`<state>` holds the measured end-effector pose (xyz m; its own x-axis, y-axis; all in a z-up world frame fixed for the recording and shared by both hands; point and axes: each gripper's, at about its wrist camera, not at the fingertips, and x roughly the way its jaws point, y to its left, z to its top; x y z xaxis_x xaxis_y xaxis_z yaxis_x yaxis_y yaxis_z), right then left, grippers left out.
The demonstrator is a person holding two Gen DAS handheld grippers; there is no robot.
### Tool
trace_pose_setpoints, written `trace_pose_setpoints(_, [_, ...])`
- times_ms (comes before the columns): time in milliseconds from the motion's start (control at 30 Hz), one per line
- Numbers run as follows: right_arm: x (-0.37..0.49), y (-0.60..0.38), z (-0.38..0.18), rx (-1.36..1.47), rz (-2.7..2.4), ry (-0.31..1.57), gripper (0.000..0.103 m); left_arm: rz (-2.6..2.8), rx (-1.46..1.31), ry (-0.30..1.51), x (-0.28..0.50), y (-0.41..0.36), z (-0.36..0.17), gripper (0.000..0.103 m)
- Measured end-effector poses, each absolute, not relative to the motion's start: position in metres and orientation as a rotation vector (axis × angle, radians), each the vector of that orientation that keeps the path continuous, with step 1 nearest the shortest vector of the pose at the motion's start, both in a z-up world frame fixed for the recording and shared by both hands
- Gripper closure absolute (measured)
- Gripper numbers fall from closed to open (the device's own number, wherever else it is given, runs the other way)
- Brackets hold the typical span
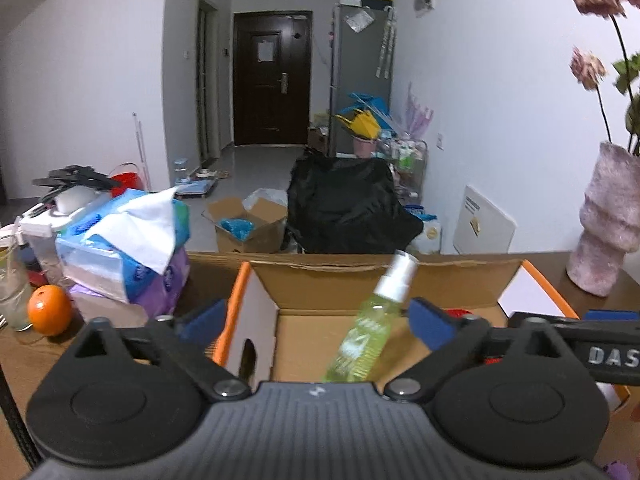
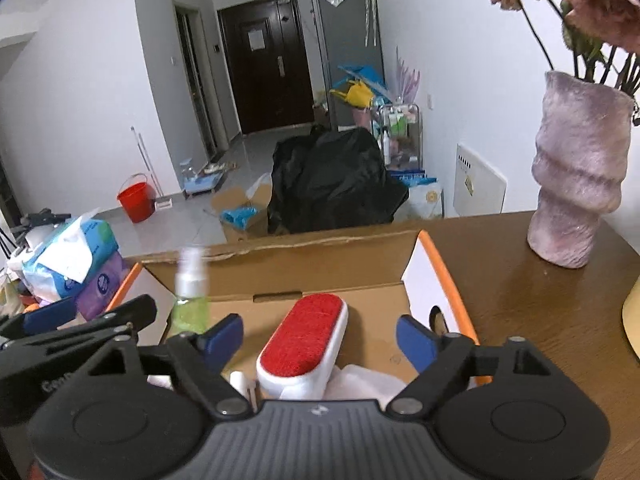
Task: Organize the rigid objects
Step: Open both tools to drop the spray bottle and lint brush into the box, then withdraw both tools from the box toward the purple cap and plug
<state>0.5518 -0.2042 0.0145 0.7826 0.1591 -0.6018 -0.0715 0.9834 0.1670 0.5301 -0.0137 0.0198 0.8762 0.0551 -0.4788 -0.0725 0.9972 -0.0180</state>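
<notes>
The left claw [image 1: 316,320] stands released, jaws spread wide over the open cardboard box [image 1: 360,280] on the brown counter [image 1: 24,360]. A spray bottle [image 1: 366,332] of yellow-green liquid with a white nozzle is between the blue pads, tilted with its nozzle toward one o'clock and blurred; it lies close to the right pad, but neither pad presses on it. In the right wrist view the same spray bottle [image 2: 191,300] appears at ten o'clock, upright-looking and blurred, above the left inner part of the cardboard box [image 2: 280,276]. The right claw [image 2: 320,338] is also released, its jaws open over a lint brush [image 2: 306,340] with a red face and white body, which lies inside the box on white material; the pads are apart from it on both sides. On the counter at nine o'clock in the left wrist view sit tissue packs [image 1: 124,248] and an orange [image 1: 49,309]. At two o'clock in the right wrist view a pink vase [image 2: 580,168] with flowers [image 2: 592,12] stands on the counter, beside the box.
</notes>
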Motion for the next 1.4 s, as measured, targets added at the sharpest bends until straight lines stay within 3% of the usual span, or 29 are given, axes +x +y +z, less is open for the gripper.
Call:
trace_pose_setpoints(433, [0.538,-0.207,0.02,0.108,0.124,0.615,0.005,0.066,-0.033,0.488,0.519,-0.014,0.027,0.0])
trace_pose_setpoints(1400, [0.43,-0.231,0.033,0.106,0.148,0.501,0.003,0.027,-0.026,0.485,0.427,-0.031,0.028,0.0])
